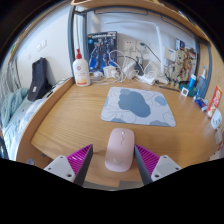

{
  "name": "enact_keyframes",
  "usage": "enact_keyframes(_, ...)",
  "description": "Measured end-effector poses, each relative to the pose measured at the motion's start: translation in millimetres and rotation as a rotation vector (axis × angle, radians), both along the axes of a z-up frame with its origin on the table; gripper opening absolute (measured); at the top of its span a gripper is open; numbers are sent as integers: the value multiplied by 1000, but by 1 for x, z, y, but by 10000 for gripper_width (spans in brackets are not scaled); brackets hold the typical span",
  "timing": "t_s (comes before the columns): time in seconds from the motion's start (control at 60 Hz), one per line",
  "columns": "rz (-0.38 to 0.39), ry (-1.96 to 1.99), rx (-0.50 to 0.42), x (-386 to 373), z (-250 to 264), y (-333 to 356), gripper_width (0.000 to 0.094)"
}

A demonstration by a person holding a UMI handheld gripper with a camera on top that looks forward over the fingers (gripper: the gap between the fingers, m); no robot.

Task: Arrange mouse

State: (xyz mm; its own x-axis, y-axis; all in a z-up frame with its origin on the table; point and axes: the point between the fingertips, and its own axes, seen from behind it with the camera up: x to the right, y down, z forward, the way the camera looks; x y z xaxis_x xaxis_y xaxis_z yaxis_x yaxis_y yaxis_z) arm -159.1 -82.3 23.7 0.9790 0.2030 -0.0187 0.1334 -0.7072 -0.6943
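A pale pink-white mouse (120, 148) lies on the wooden desk (70, 115) between my fingers, closer to the right finger, with a gap showing on its left side. My gripper (114, 153) is open, with its magenta pads (80, 158) on either side of the mouse. A grey-blue patterned mouse pad (139, 105) lies flat on the desk beyond the mouse, slightly to the right and apart from it.
A white bottle with a red cap (80, 68) stands at the back left. A black object (40, 78) leans at the left wall. A blue box (101, 48), tangled cables (130, 68) and small items (182, 65) line the back and right.
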Motion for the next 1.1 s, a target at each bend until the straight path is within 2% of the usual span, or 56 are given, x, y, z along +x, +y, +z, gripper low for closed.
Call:
enact_keyframes(0.067,-22,-4,1,-8,-7,12,784)
enact_keyframes(0.1,-47,0,5,-9,-10,18,737)
enact_keyframes(0.117,-64,-9,5,-5,5,39,710)
enact_keyframes(0.133,-77,-6,6,6,2,17,684)
enact_keyframes(0.2,-111,0,5,7,3,25,449)
enact_keyframes(0.267,-112,-13,1,-4,0,34,433)
enact_keyframes(0.367,-112,-24,-14,6,-1,20,307)
enact_keyframes(0.4,-103,-33,-24,4,-2,22,322)
enact_keyframes(0.417,-103,-33,-26,4,-2,23,265)
enact_keyframes(0.583,-64,-42,-72,-14,8,22,262)
enact_keyframes(0.667,-36,-20,-42,-25,35,23,261)
enact_keyframes(0.8,-2,27,59,-45,107,61,262)
enact_keyframes(0.867,-4,46,126,-47,156,90,262)
enact_keyframes(0.983,-30,41,224,-24,211,143,263)
enact_keyframes(1.1,-76,28,271,9,222,191,262)
